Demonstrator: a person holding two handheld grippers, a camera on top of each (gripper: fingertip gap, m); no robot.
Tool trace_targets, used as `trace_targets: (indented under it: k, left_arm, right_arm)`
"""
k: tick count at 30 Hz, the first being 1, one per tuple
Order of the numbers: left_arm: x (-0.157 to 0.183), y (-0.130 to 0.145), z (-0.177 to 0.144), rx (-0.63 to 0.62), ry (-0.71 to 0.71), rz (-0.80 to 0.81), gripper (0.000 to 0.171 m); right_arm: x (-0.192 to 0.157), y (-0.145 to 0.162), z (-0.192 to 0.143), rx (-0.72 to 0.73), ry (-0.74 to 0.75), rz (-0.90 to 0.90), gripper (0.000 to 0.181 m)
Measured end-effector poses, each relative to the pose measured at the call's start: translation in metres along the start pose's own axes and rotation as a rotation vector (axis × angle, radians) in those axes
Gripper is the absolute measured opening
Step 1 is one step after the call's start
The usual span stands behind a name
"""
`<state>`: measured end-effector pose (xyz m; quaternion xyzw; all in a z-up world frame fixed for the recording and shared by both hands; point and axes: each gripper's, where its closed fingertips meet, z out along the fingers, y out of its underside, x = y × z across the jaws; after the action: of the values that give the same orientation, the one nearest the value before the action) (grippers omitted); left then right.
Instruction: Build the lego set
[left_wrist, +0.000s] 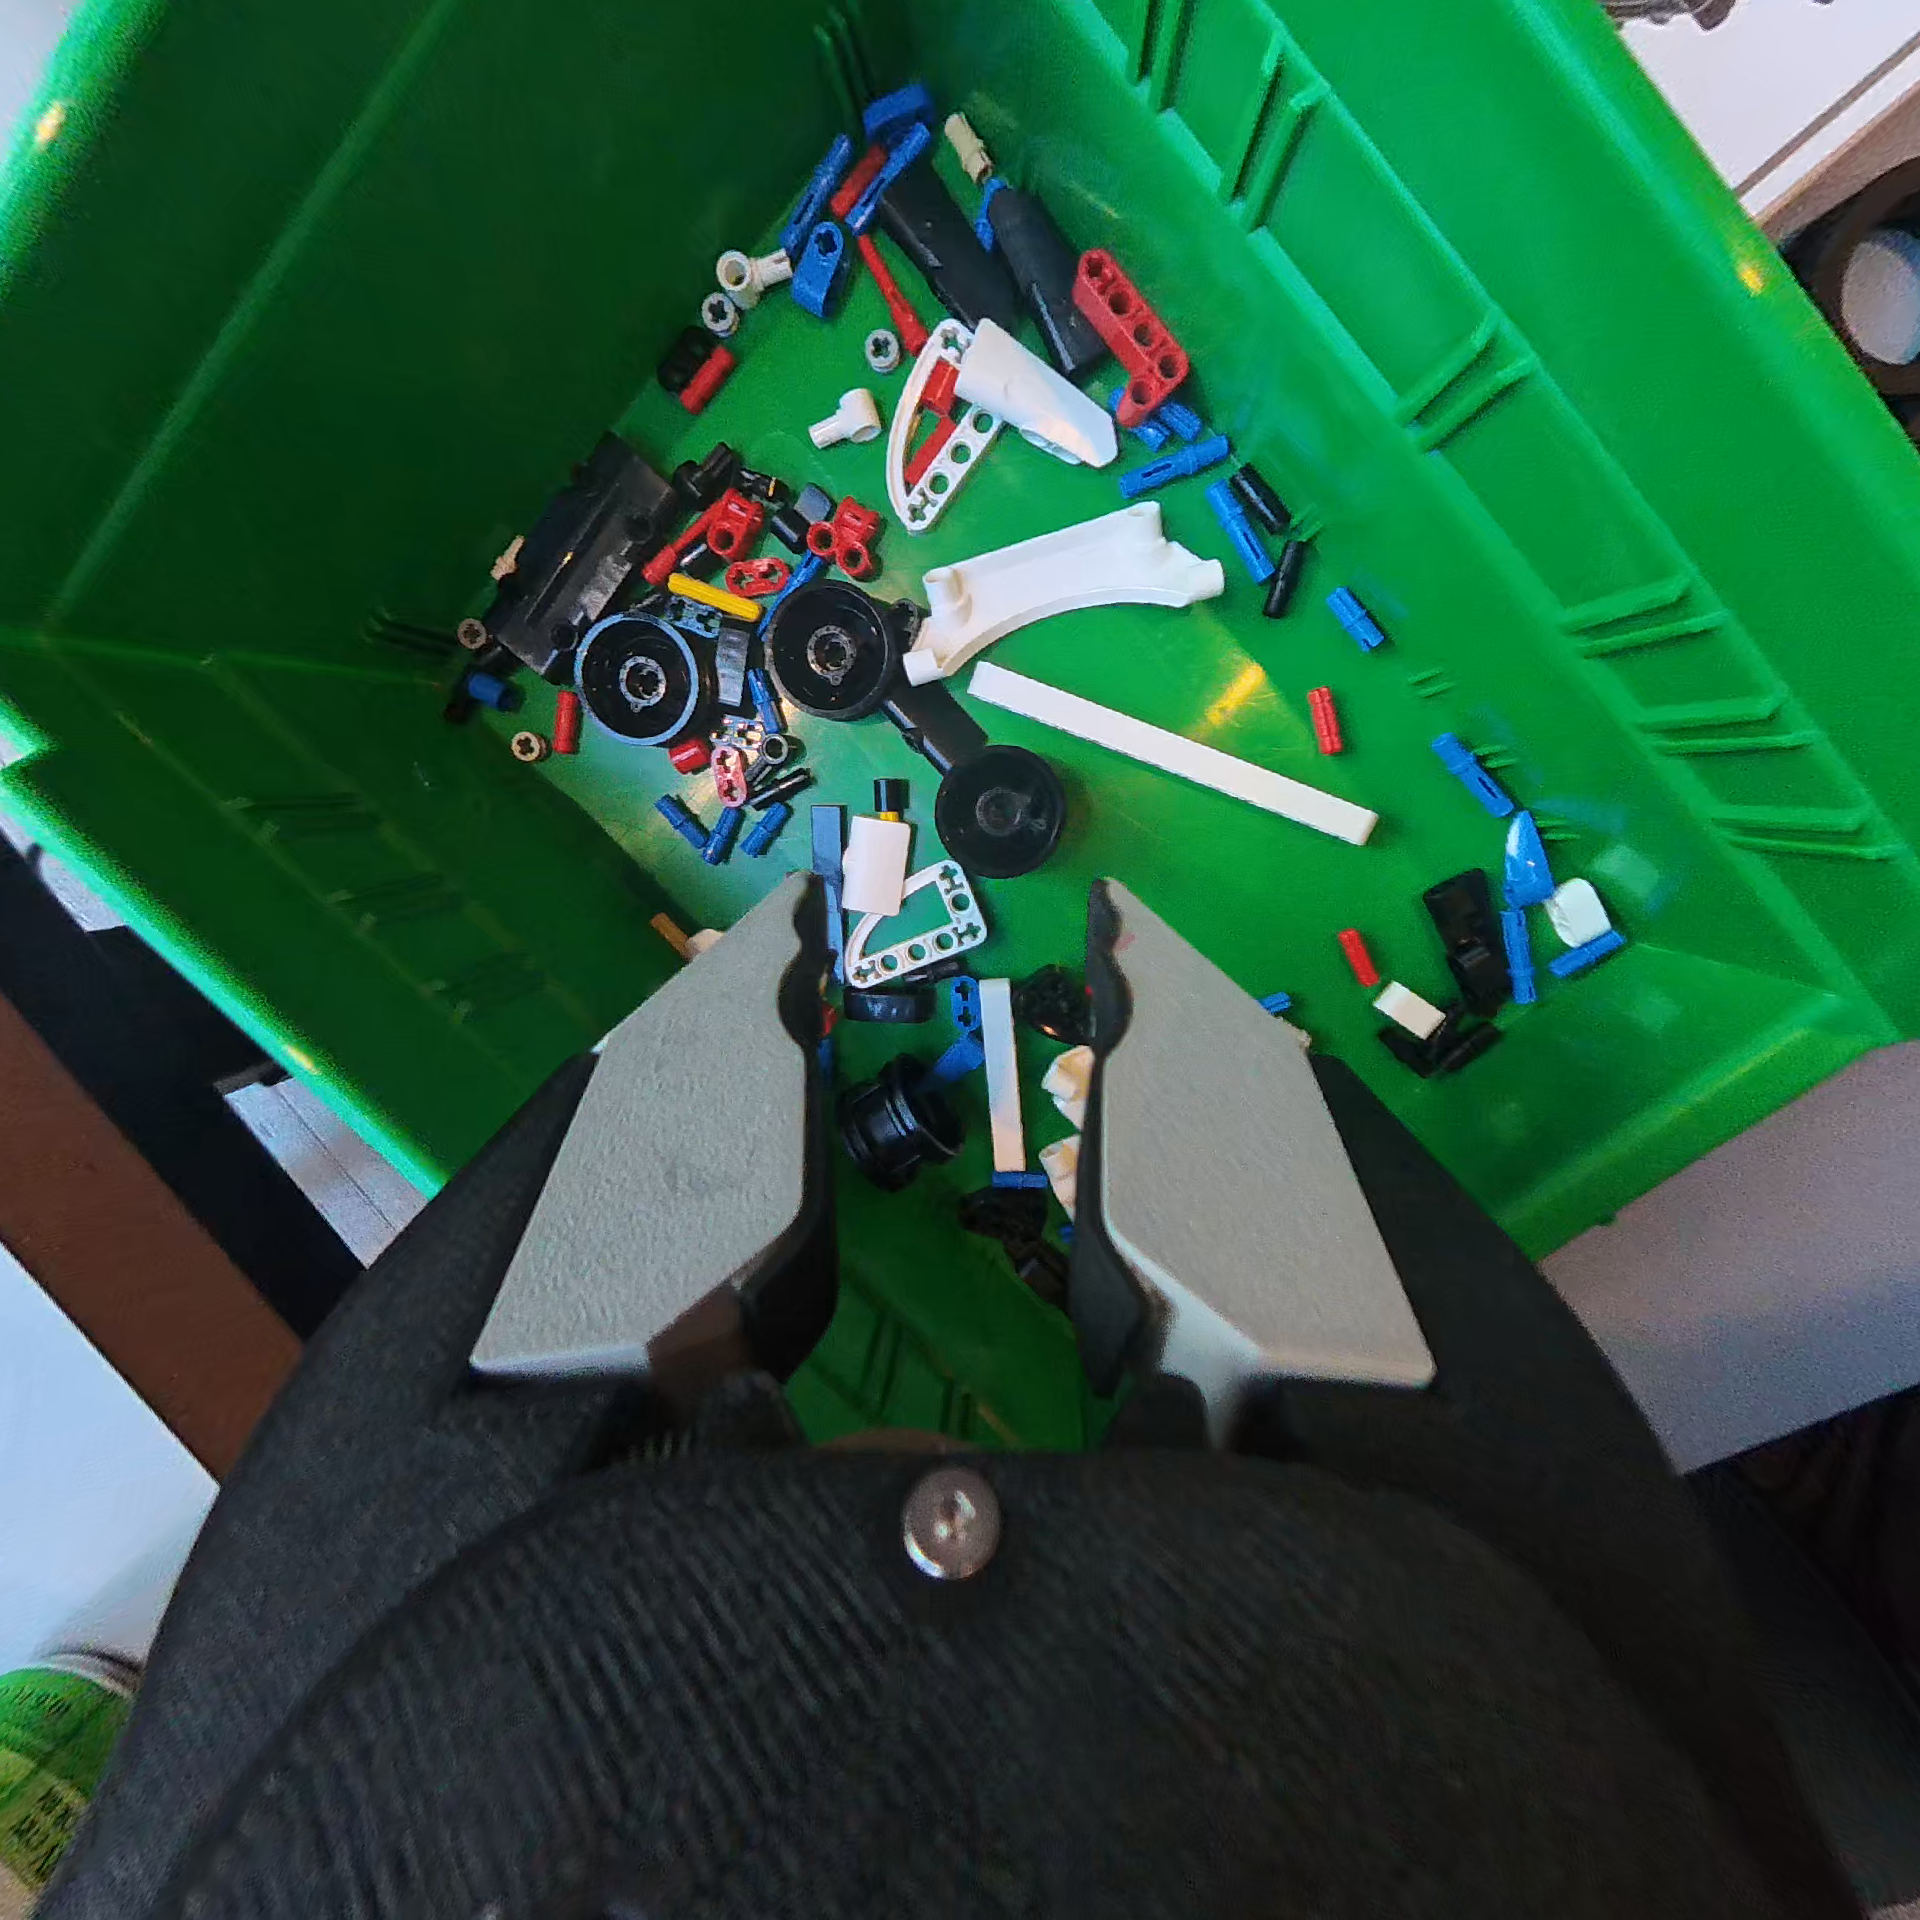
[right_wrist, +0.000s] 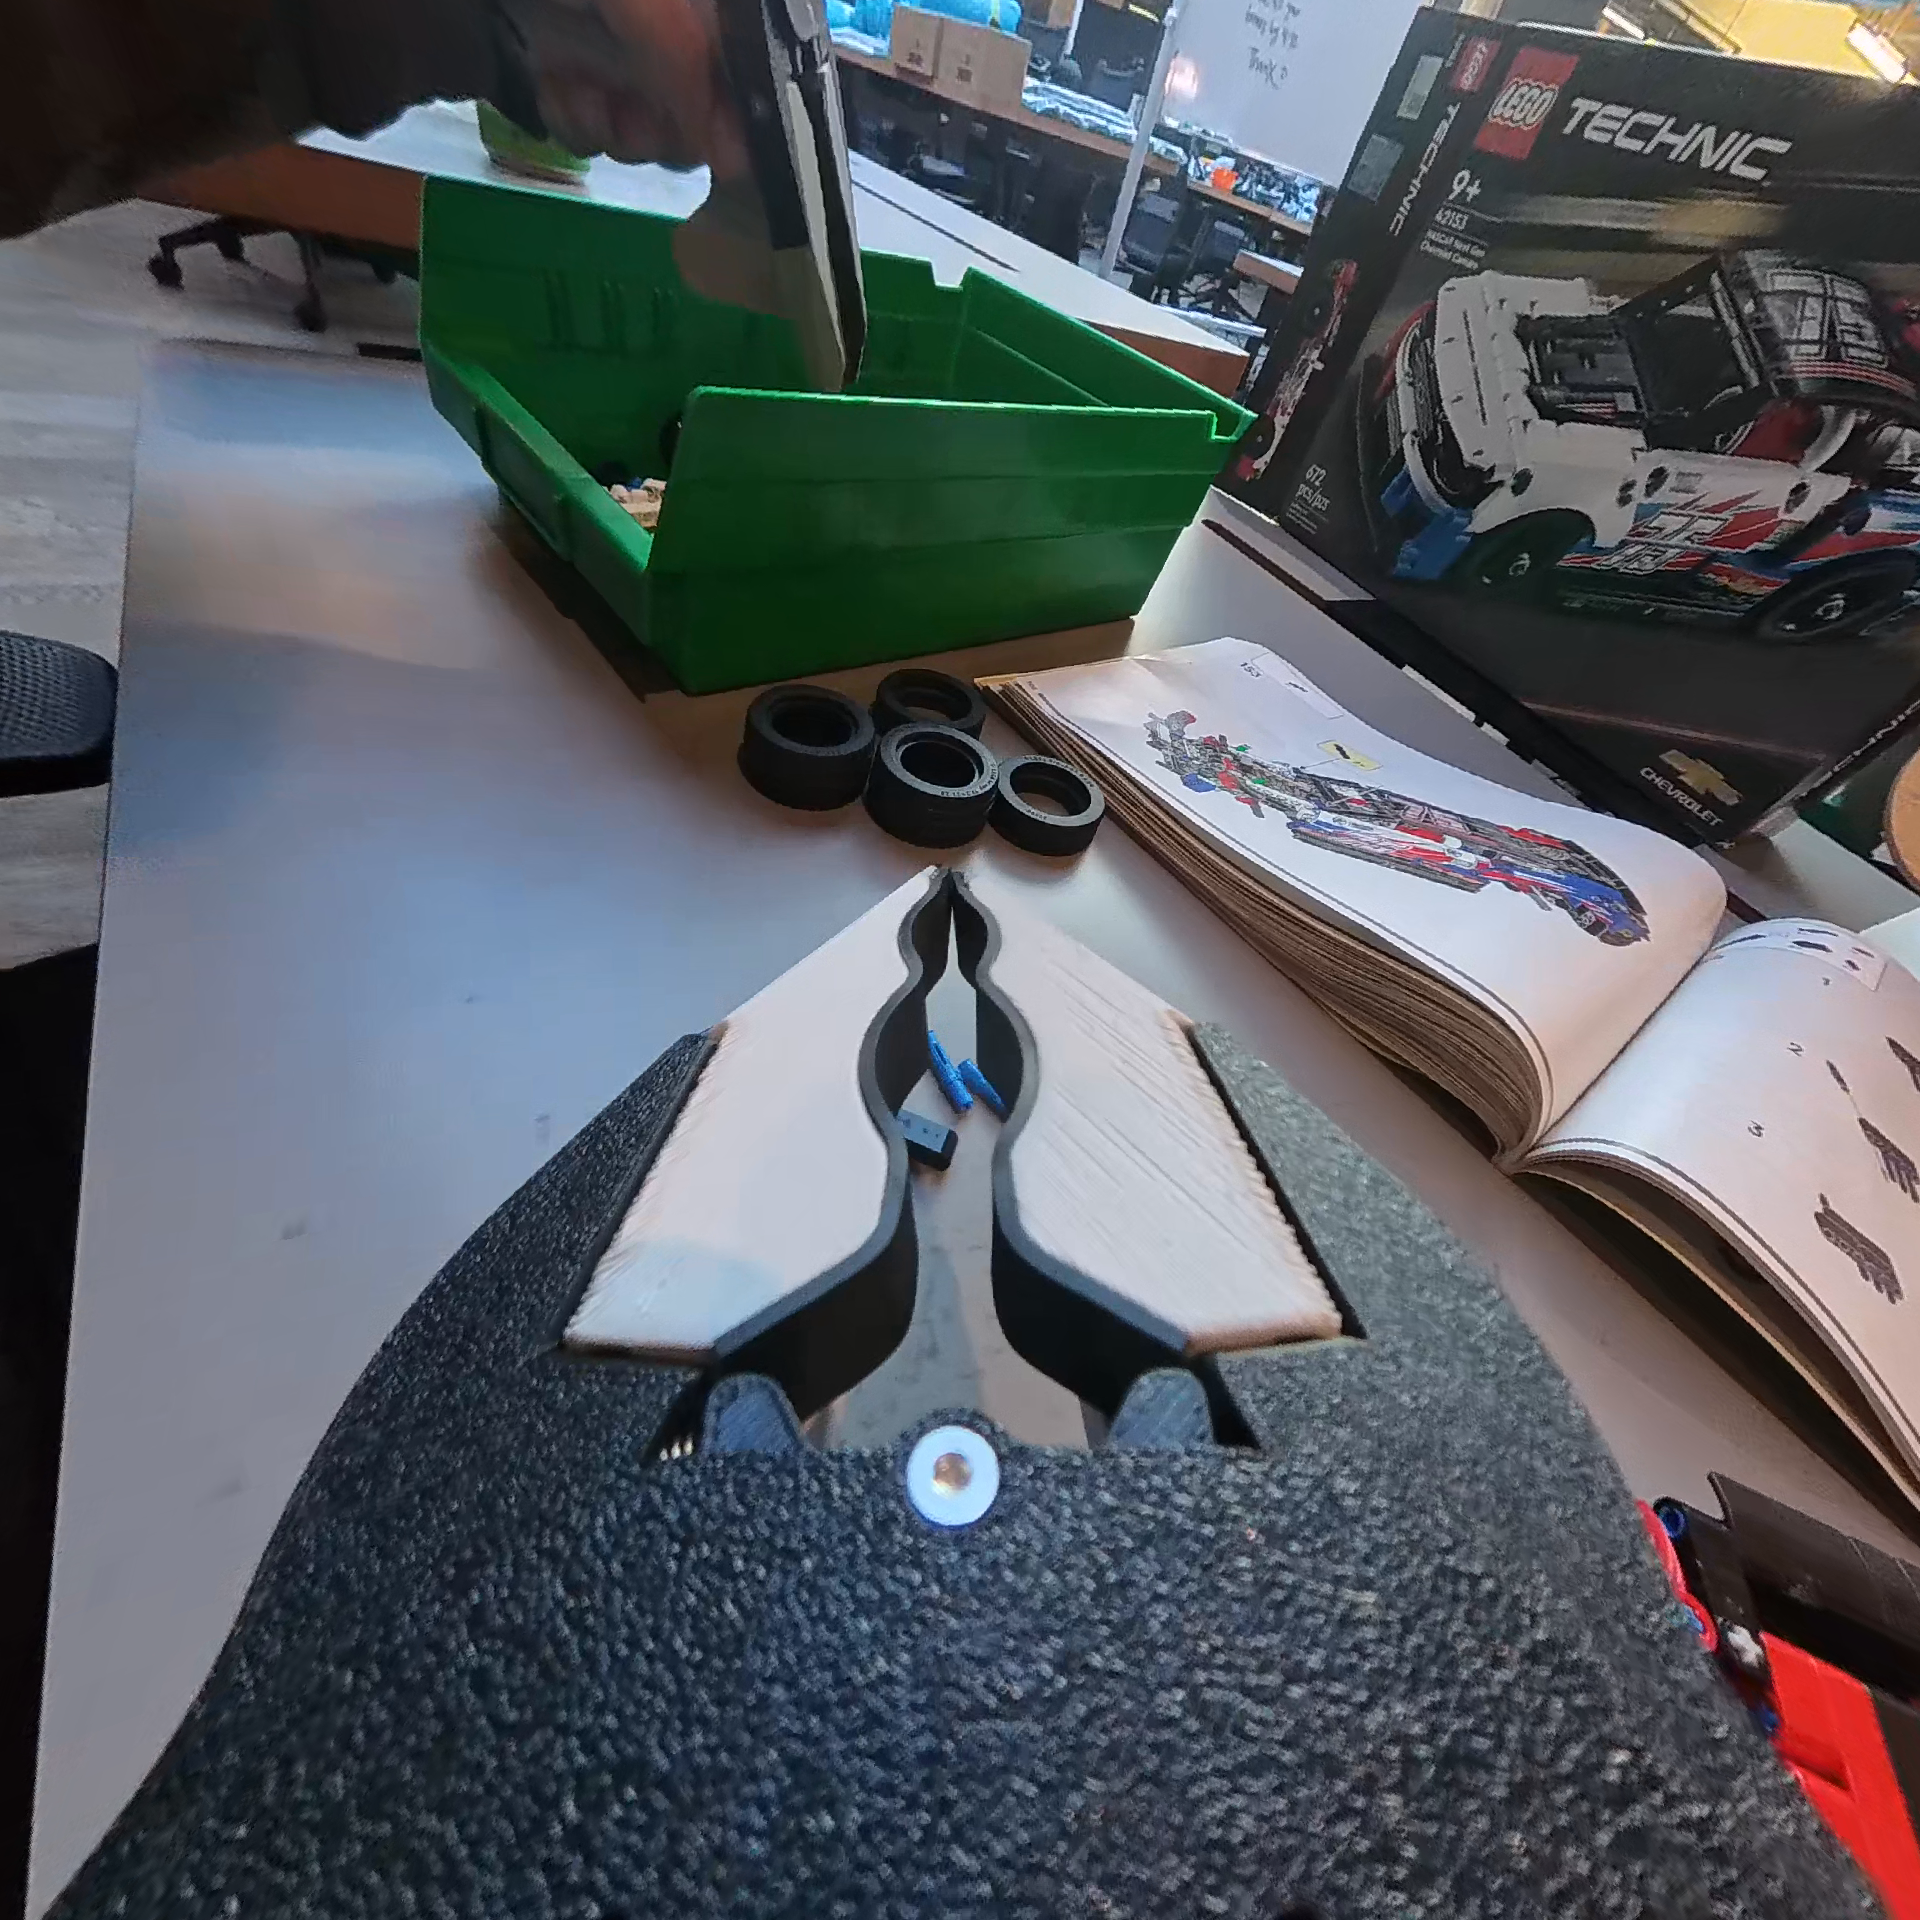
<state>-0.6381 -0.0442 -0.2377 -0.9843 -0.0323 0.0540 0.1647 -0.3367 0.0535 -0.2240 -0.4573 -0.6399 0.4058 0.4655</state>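
The left gripper (left_wrist: 951, 935) hung wide open, empty, above small, light, hard plastic lego pieces (left_wrist: 914, 925) in a green plastic bin (left_wrist: 1455, 436); likely slippery, best pinched across flat sides. The right gripper (right_wrist: 951, 883) was closed, empty.

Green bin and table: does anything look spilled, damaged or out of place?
Nothing stands out. The loose parts lie inside the green bin, four black tires sit grouped on the table, and the instruction book lies open beside them.

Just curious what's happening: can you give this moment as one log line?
left gripper: open, over green plastic bin of loose lego pieces | right gripper: shut, empty, above grey table | four black rubber tyres: beside bin
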Motion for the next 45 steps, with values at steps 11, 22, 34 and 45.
trace_targets:
  k: [11, 22, 34, 45]
  left_arm:
    - [0.033, 0.017, -0.005, -0.021, 0.089, 0.126, 0.039]
    - [0.033, 0.081, 0.005, -0.344, 0.029, 0.246, 0.036]
    - [0.024, 0.044, 0.03, -0.233, 0.048, 0.231, 0.009]
    - [0.021, 0.079, -0.001, -0.336, 0.076, 0.194, 0.027]
  right_arm:
    - [0.0, 0.001, 0.001, -0.009, 0.022, -0.023, 0.0]
    - [0.001, 0.003, 0.002, -0.022, 0.024, -0.029, 0.0]
    - [0.005, 0.004, 0.005, -0.029, 0.022, -0.011, 0.0]
    - [0.011, 0.0, 0.004, 0.002, 0.018, 0.039, 0.0]
